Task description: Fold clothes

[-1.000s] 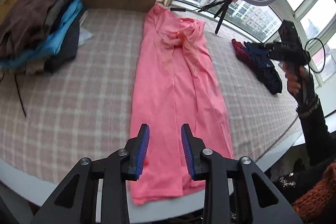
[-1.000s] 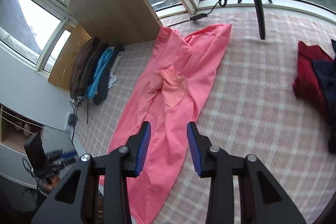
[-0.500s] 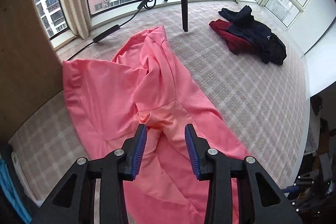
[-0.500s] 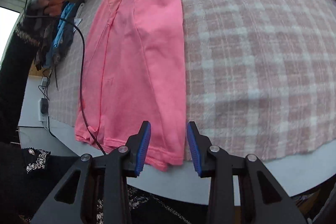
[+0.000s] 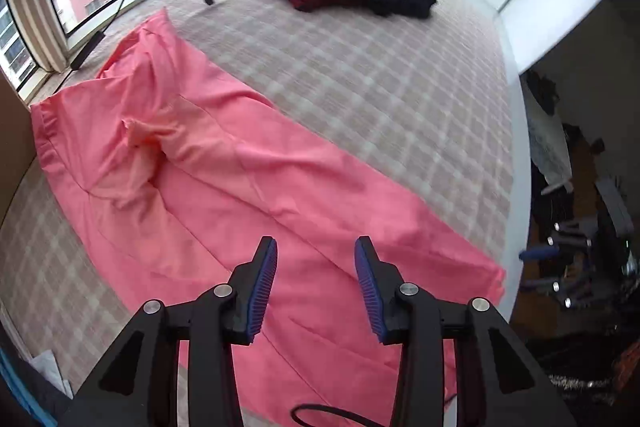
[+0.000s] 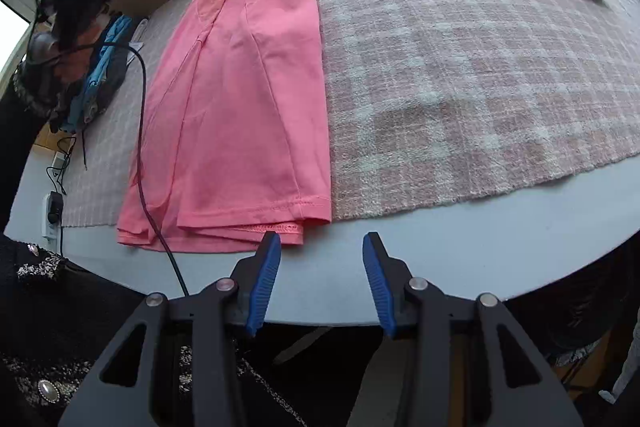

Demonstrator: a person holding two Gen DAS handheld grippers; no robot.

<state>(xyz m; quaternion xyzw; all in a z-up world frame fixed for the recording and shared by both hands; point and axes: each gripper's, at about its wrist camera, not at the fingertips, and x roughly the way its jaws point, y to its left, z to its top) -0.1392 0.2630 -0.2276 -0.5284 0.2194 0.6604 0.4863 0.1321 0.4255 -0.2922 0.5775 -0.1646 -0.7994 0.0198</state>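
A long pink garment [image 6: 244, 99] lies flat on the checked tabletop [image 6: 460, 75], already folded lengthwise into a narrow strip. Its long axis runs from the window end towards me, and its hem overhangs the near edge. My right gripper [image 6: 320, 283], jaws wide and empty, sits just short of that hem, which lies ahead and slightly to its left. My left gripper [image 5: 316, 291], also wide and empty, hovers over the strip's middle [image 5: 240, 187]. I judge the right is nearer the hem for the next fold.
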